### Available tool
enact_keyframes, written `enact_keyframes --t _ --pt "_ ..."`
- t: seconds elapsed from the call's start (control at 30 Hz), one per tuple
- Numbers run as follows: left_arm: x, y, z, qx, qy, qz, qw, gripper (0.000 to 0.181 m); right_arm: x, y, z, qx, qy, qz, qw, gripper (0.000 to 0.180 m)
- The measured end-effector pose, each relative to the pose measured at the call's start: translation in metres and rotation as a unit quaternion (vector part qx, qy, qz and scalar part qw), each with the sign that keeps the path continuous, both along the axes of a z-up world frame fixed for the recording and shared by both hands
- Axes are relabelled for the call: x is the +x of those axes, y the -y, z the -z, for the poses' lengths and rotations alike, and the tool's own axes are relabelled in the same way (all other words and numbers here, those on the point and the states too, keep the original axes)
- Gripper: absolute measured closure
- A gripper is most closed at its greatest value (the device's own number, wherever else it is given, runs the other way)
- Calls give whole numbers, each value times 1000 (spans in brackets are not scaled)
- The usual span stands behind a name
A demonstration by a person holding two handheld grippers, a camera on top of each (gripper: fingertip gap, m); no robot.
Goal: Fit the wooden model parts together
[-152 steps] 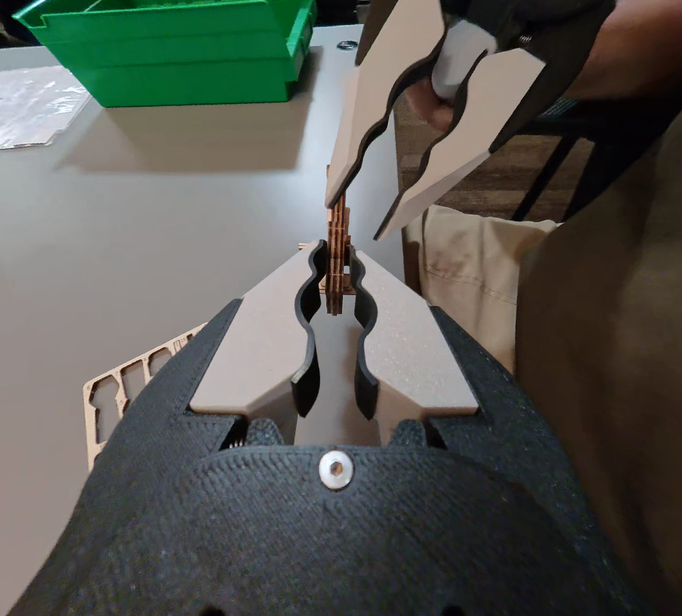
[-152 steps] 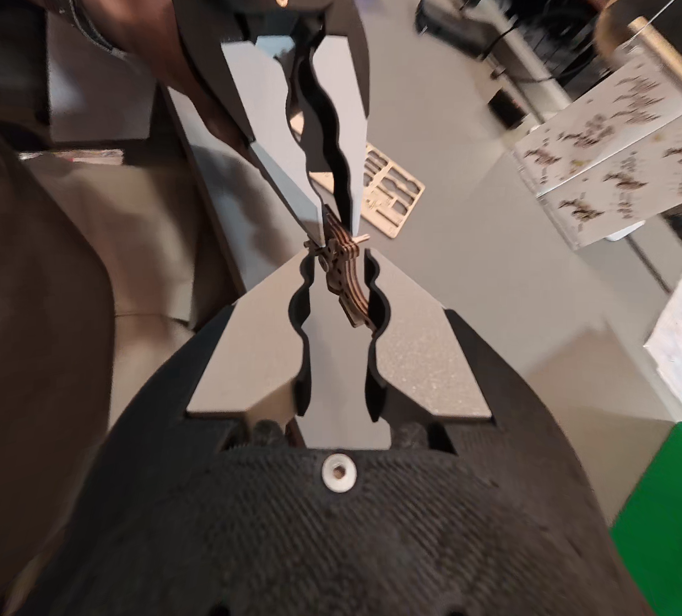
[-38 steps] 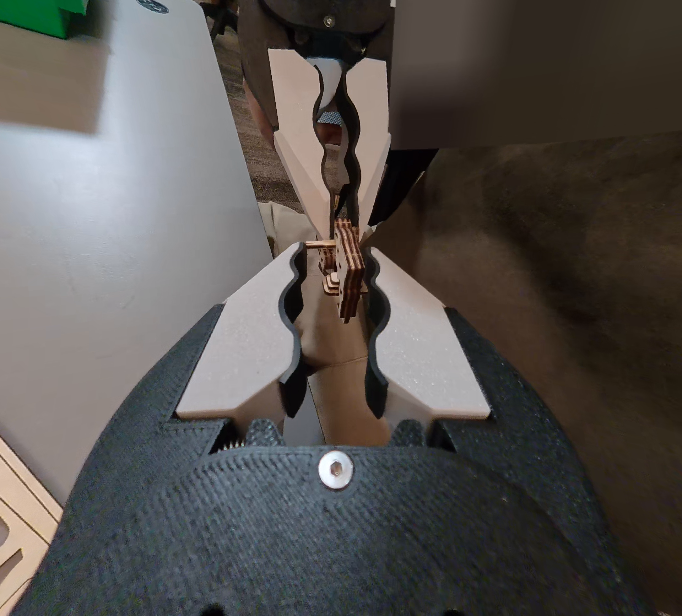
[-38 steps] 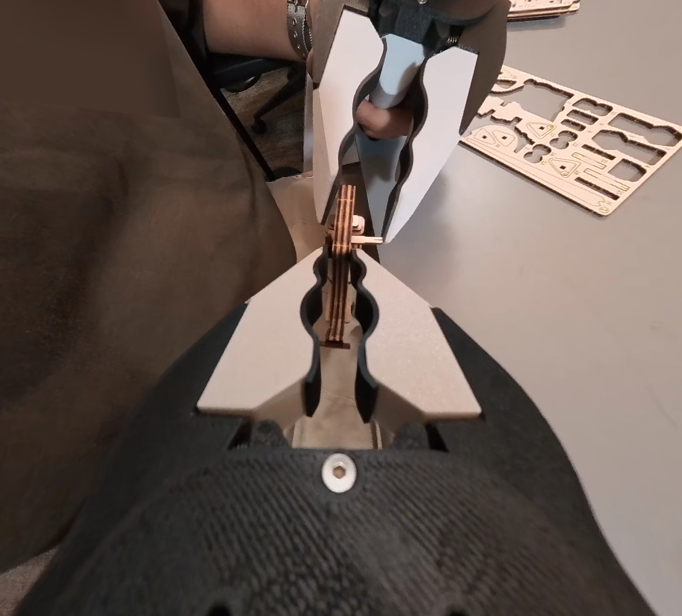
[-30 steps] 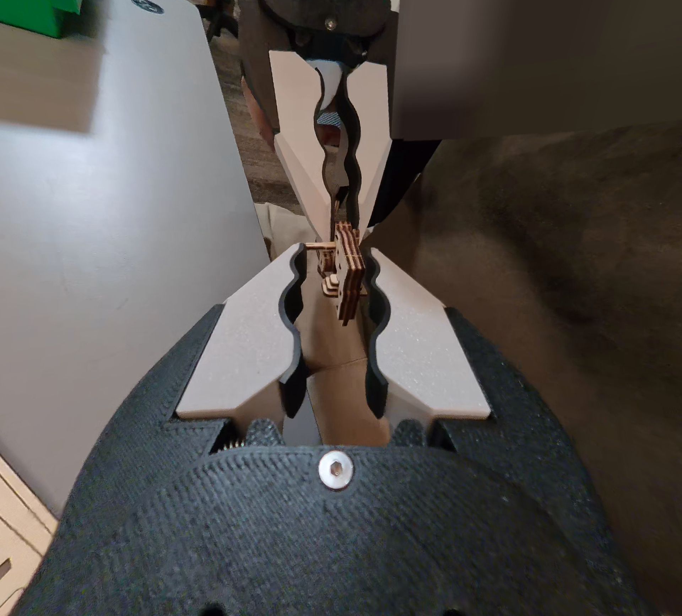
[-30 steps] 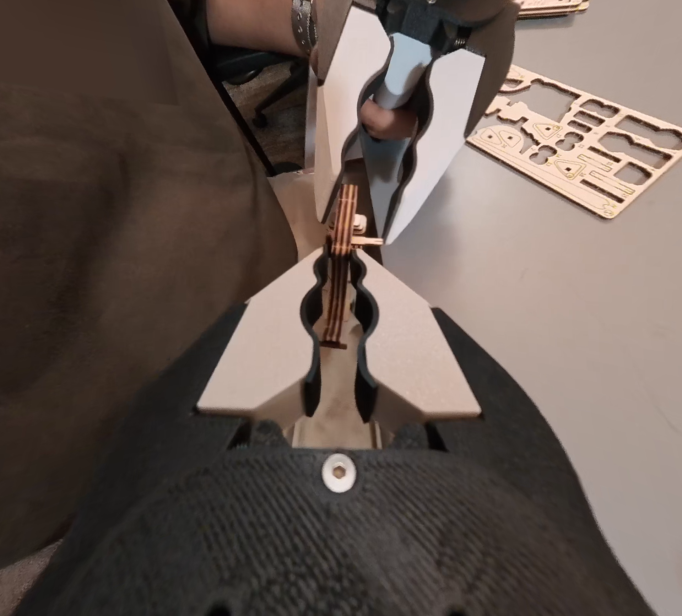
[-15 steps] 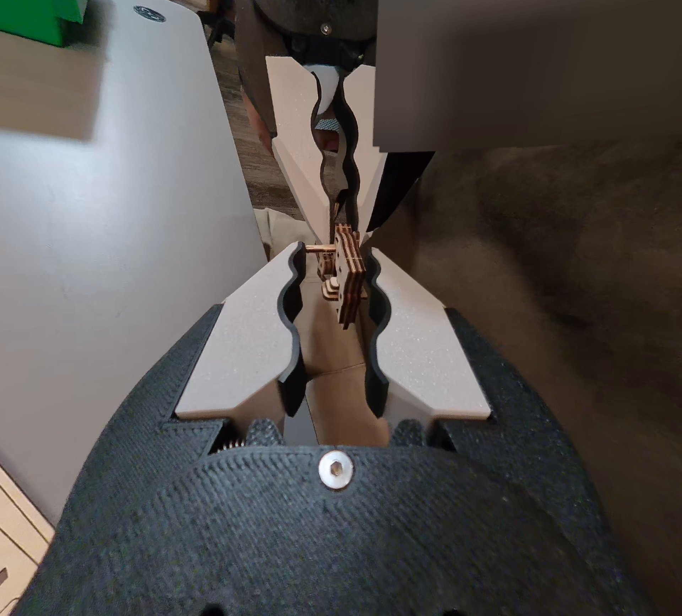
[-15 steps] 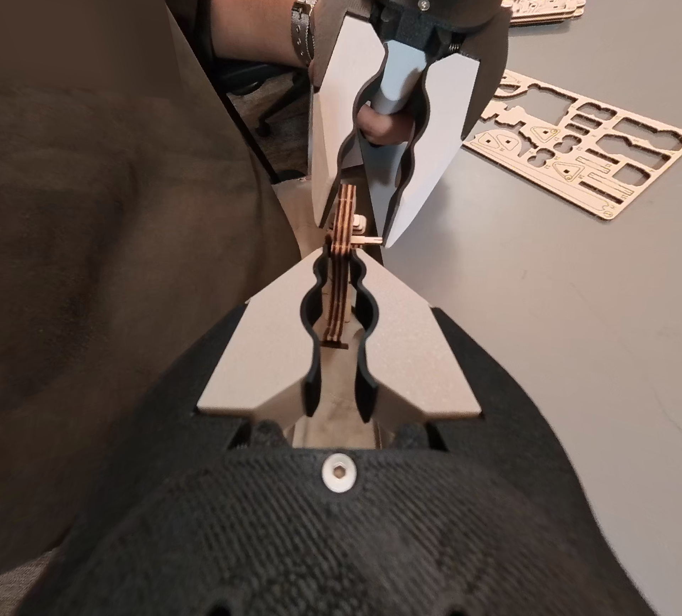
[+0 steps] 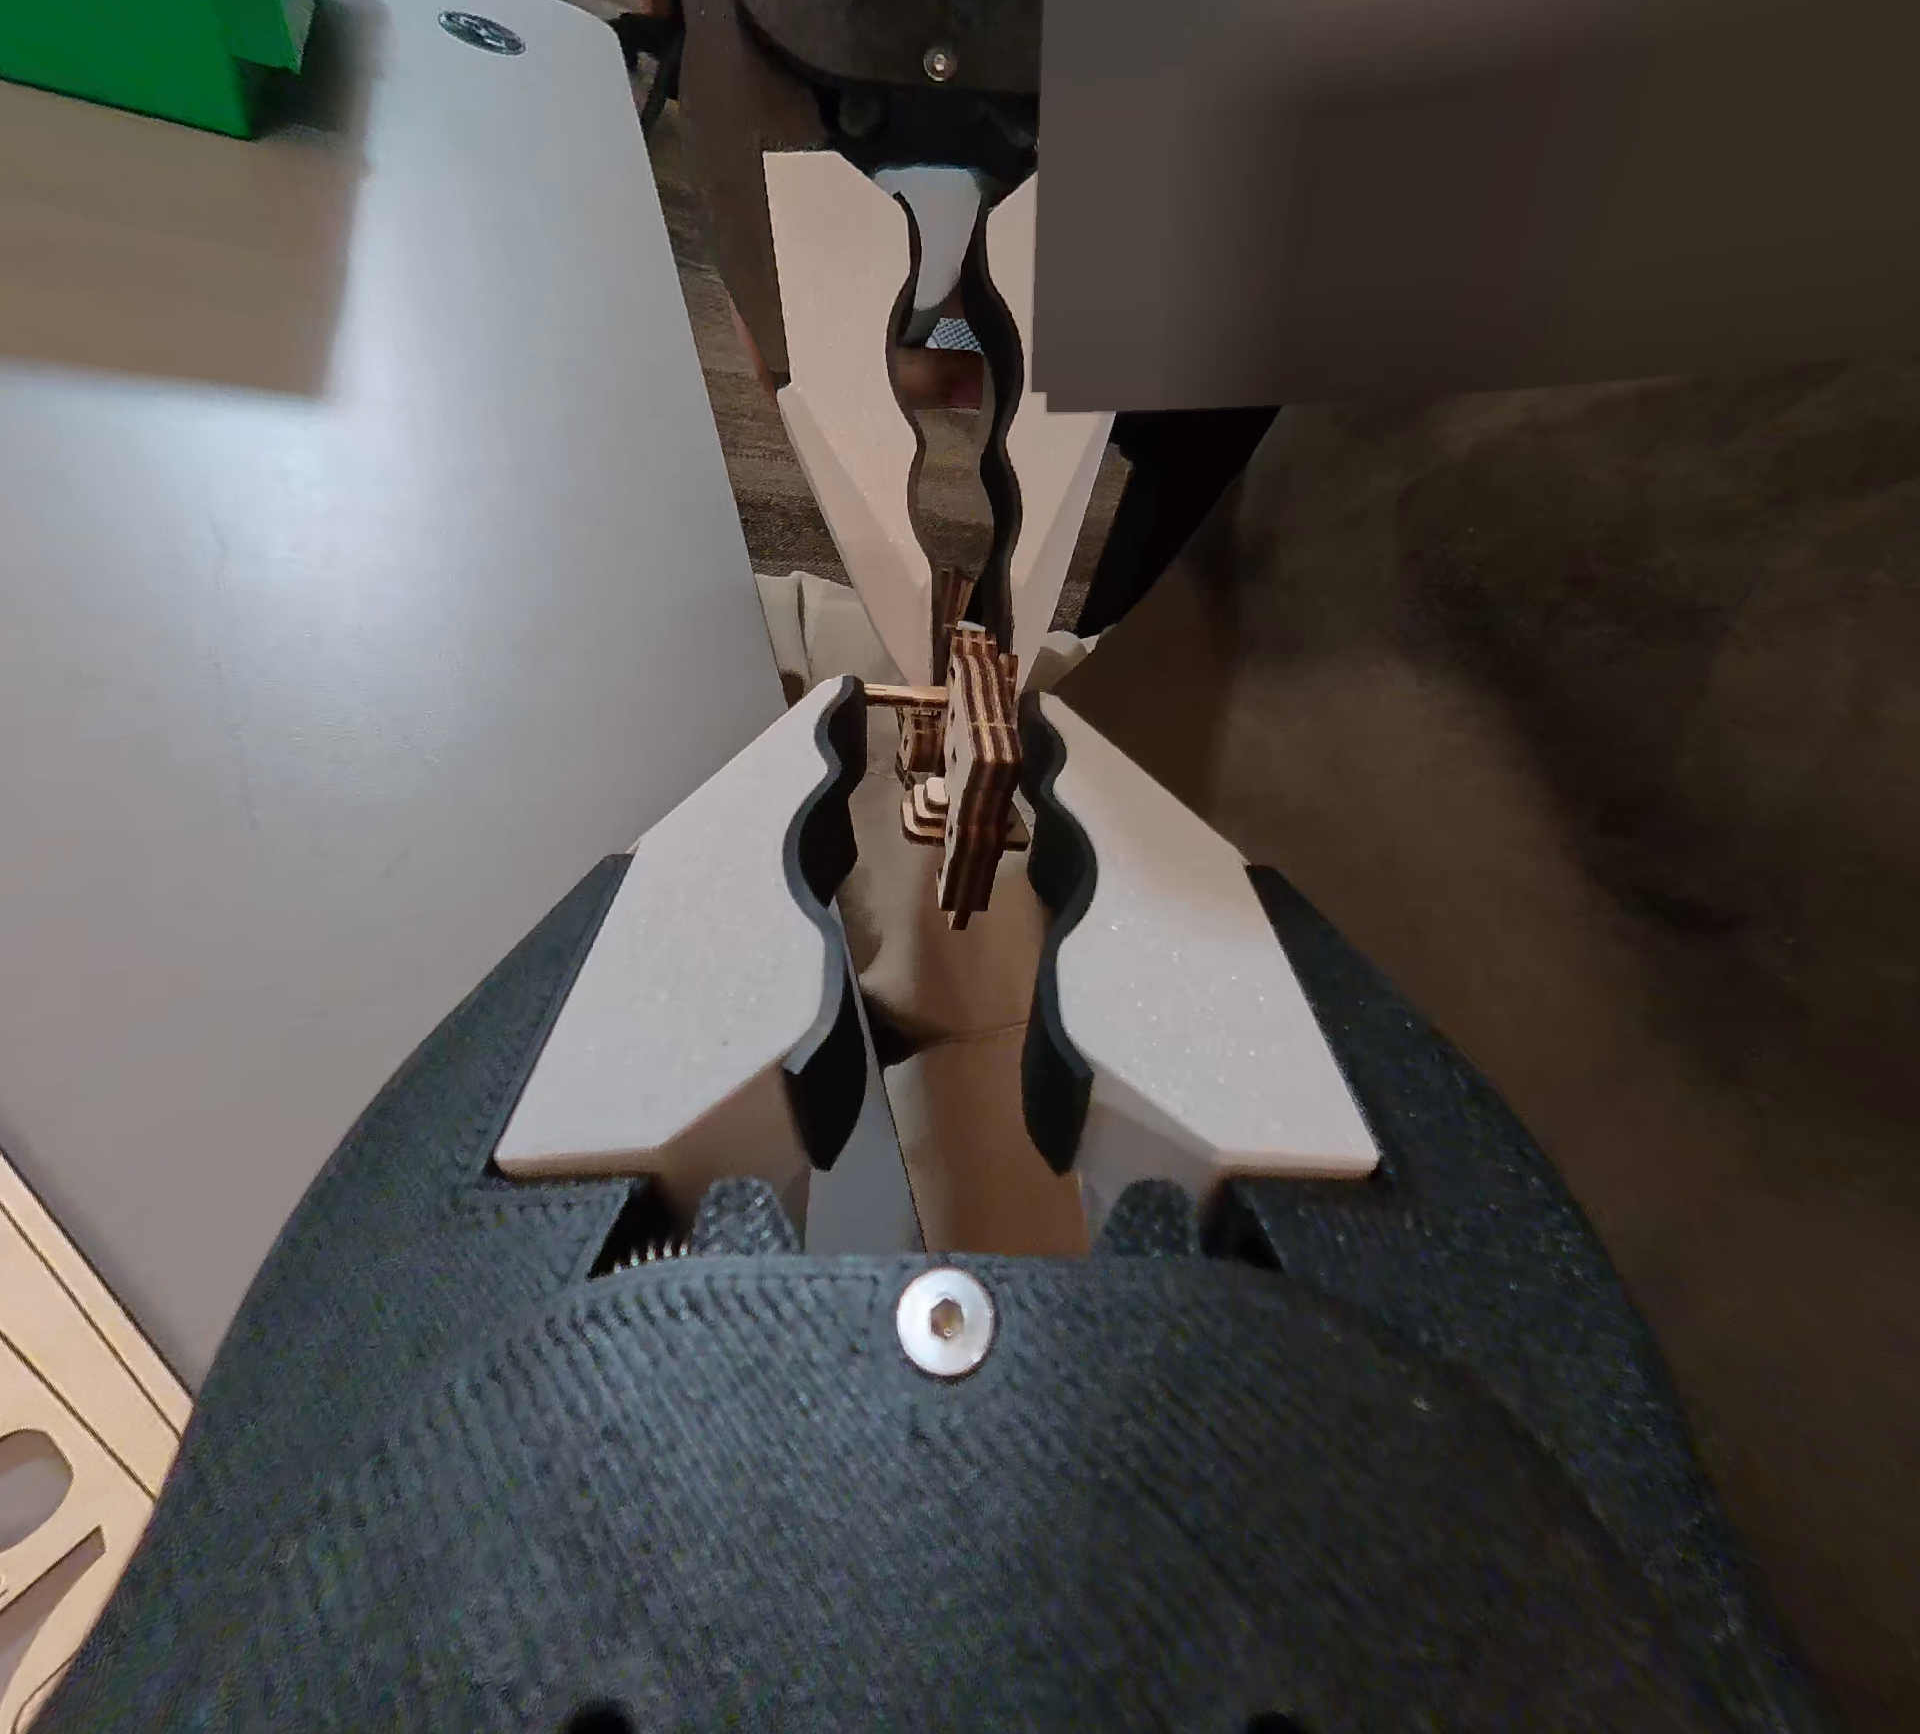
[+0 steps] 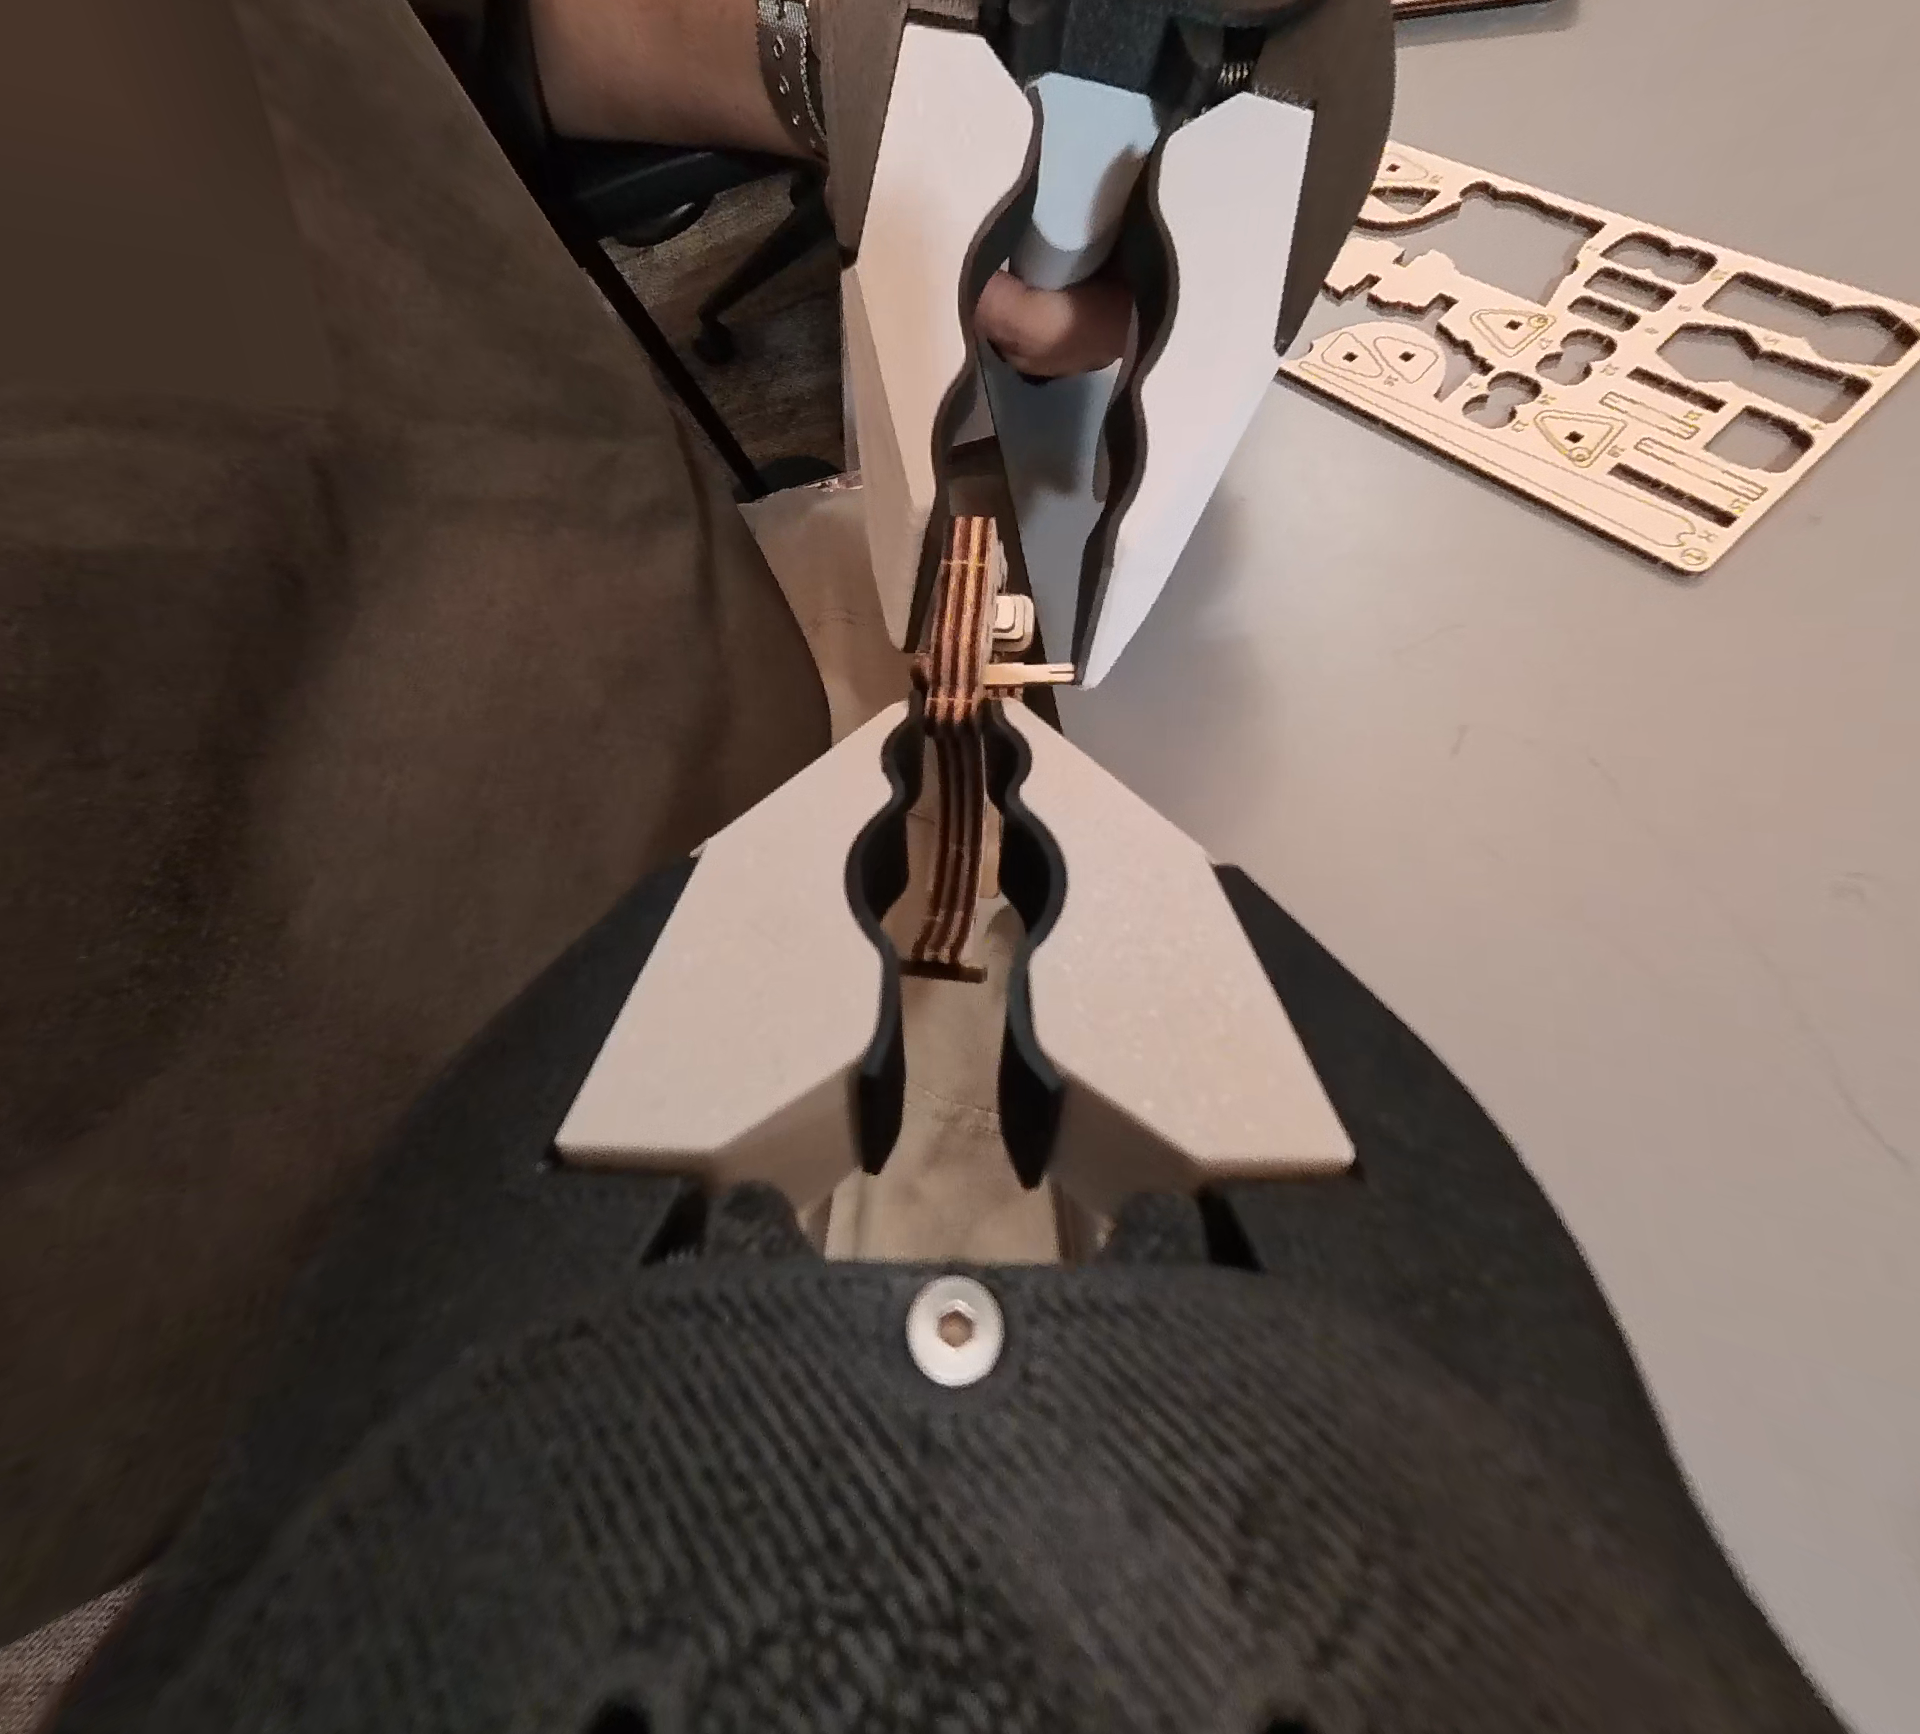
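Clamped edge-on in the right gripper (image 10: 961,718) above the lap, the wooden model (image 10: 958,749) could be split if its thin peg (image 10: 1034,672), bracketed by the left gripper (image 9: 940,708), is squeezed askew.

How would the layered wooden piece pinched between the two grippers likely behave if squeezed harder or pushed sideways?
The layered wooden piece looks stiff: stacked thin plies, no sag. The thin peg jutting sideways toward the left gripper seems fragile. Probably light, and held only at its edges by the right gripper, it might twist.

even indoor light | wide-angle warp (edges bent) | mild blur
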State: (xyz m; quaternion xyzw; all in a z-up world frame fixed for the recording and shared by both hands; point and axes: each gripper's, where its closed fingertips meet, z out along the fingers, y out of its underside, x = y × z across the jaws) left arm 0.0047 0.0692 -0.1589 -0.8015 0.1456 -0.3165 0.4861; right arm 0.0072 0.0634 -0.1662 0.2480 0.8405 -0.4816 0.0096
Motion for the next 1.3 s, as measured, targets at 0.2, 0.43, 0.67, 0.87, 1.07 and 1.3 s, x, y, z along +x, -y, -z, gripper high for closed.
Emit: enact_keyframes --t 0.2,0.43,0.67,0.87,1.07,1.3 --pt "-7 -4 1 -12 7 -23 1000 153 -6 -4 2 -4 -1 19 1000 170" --pt "-13 -8 -3 -14 51 -39 998 175 -13 -6 7 0 -1 41 999 170" --pt "-19 -11 4 -26 45 -63 997 165 -16 -8 12 8 3 51 999 170" --pt "-40 -14 -9 1 81 -107 991 148 -24 -15 14 4 6 79 997 171" --pt "-57 -18 -17 15 148 -147 978 135 -40 -29 -12 -101 11 137 985 170" --pt "-47 -24 -38 38 253 -137 957 144 -51 -41 -62 -277 2 186 942 170"
